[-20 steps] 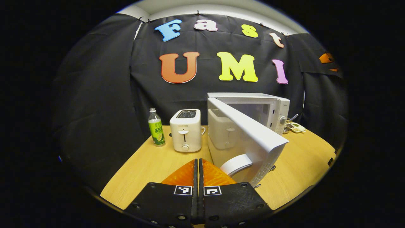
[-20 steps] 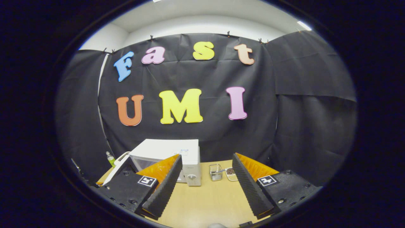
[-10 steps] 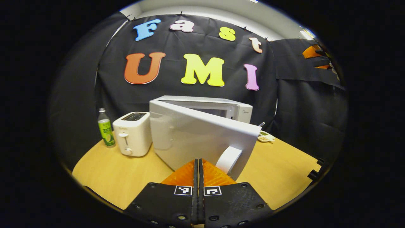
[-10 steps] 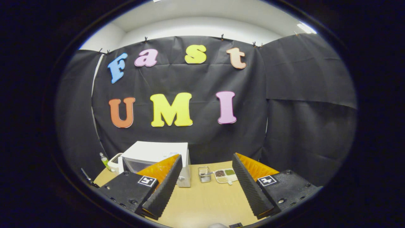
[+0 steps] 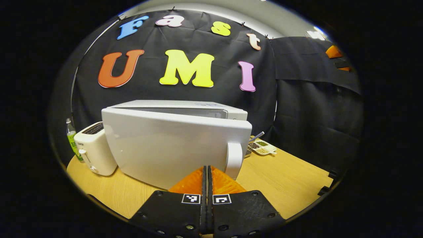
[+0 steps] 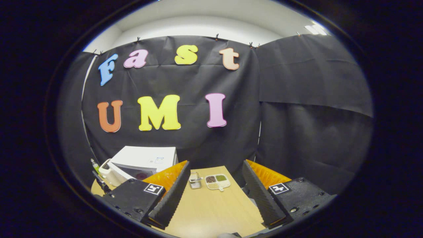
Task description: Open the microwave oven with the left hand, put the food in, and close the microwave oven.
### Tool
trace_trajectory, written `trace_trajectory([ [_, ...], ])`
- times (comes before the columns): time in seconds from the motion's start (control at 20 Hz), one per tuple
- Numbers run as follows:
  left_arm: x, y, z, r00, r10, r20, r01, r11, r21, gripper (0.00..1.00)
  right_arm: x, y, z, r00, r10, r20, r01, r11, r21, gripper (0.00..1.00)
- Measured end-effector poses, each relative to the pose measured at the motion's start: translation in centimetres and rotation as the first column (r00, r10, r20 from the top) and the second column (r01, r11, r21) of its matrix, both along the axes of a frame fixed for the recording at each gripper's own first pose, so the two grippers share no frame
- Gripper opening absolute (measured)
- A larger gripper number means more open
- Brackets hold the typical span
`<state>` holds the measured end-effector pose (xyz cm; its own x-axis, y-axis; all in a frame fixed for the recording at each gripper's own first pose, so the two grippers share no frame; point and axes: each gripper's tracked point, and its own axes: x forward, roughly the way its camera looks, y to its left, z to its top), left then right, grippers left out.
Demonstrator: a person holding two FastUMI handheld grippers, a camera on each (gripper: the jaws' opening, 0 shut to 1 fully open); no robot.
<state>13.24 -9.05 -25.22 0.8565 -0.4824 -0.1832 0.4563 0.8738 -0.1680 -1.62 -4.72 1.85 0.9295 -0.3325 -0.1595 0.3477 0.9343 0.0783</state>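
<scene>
The white microwave (image 5: 175, 105) stands on the wooden table (image 5: 290, 178). Its door (image 5: 165, 145) is almost closed, with a narrow gap left along the top. My left gripper (image 5: 207, 168) is shut with nothing between its fingers. Its tips are up against the door's lower front, just left of the white handle (image 5: 233, 160); contact cannot be made out. My right gripper (image 6: 215, 163) is open and empty, held above the table to the right of the microwave (image 6: 145, 158). A dark reddish patch shows behind the door (image 6: 132, 170) there.
A white toaster (image 5: 94, 148) and a green-labelled bottle (image 5: 71, 140) stand left of the microwave. A divided dish of grains (image 6: 217, 181) and a small wire basket (image 6: 195, 180) sit to its right, near the back wall. Bare tabletop lies in front of the right gripper.
The microwave door has swung from wide open to nearly closed, with my shut left gripper following it. The right gripper's view has drifted rightward; it stays open.
</scene>
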Motion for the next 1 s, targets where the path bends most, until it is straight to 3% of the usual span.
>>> trace_trajectory([
  [0.15, 2.5, -2.2, 0.7, 1.000, -0.015, 0.014, 0.015, 1.000, 0.000, 0.00, -0.5, -1.5, -0.5, 0.999, -0.039, -0.010, 0.039, 0.999, 0.001, 0.92],
  [0.2, 3.8, -2.5, 1.0, 1.000, -0.005, 0.023, 0.005, 1.000, 0.011, 0.00, -0.6, -2.0, -0.6, 0.999, -0.048, -0.011, 0.048, 0.999, 0.007, 1.00],
  [0.65, 11.6, -5.2, 2.0, 0.999, 0.027, 0.024, -0.028, 0.999, 0.032, 0.00, -0.8, -4.2, -2.0, 0.995, -0.091, -0.040, 0.093, 0.995, 0.046, 1.00],
  [0.9, 11.5, -5.0, 2.0, 0.999, 0.038, 0.020, -0.039, 0.999, 0.035, 0.00, -0.5, -4.1, -2.4, 0.996, -0.082, -0.044, 0.085, 0.994, 0.062, 1.00],
  [0.95, 11.4, -5.1, 2.0, 0.999, 0.038, 0.018, -0.039, 0.999, 0.034, 0.00, -0.6, -4.1, -2.4, 0.996, -0.081, -0.047, 0.084, 0.995, 0.062, 0.92],
  [1.0, 11.5, -5.1, 2.0, 0.999, 0.040, 0.016, -0.040, 0.999, 0.034, 0.00, -0.6, -4.1, -2.4, 0.996, -0.081, -0.044, 0.084, 0.995, 0.061, 1.00],
])
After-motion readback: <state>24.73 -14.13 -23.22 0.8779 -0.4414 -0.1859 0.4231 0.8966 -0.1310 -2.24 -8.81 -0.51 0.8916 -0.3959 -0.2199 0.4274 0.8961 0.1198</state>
